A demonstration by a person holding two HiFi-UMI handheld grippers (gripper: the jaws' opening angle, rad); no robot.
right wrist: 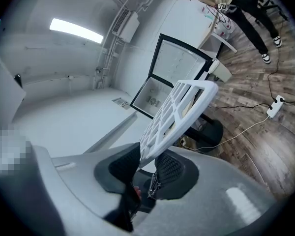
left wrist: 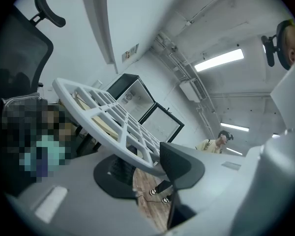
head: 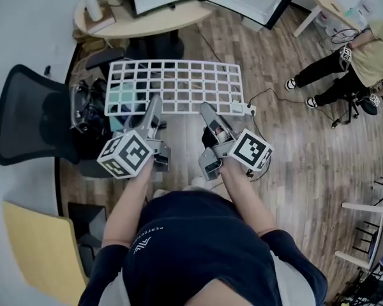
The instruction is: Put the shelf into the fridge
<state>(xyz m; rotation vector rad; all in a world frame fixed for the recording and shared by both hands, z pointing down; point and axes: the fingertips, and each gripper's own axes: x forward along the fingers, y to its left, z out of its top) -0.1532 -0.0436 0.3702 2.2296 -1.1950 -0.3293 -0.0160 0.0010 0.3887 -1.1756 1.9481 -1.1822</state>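
A white grid shelf (head: 175, 86) hangs level in the air in front of me, above the wooden floor. My left gripper (head: 156, 102) is shut on the left part of its near edge, and my right gripper (head: 205, 108) is shut on the right part. In the left gripper view the shelf (left wrist: 105, 113) runs away from the left gripper (left wrist: 147, 162), its rim between the black pads (left wrist: 180, 164). In the right gripper view the shelf (right wrist: 179, 111) rises from the right gripper (right wrist: 145, 163). Ahead stands a small black fridge (left wrist: 132, 98), its door (right wrist: 179, 65) swung open.
A black office chair (head: 32, 116) stands to the left, beside a cluttered spot. A round desk (head: 147, 19) is beyond the shelf. A power strip (head: 250, 110) and its cable lie on the floor. A person (head: 351, 62) stands at the far right.
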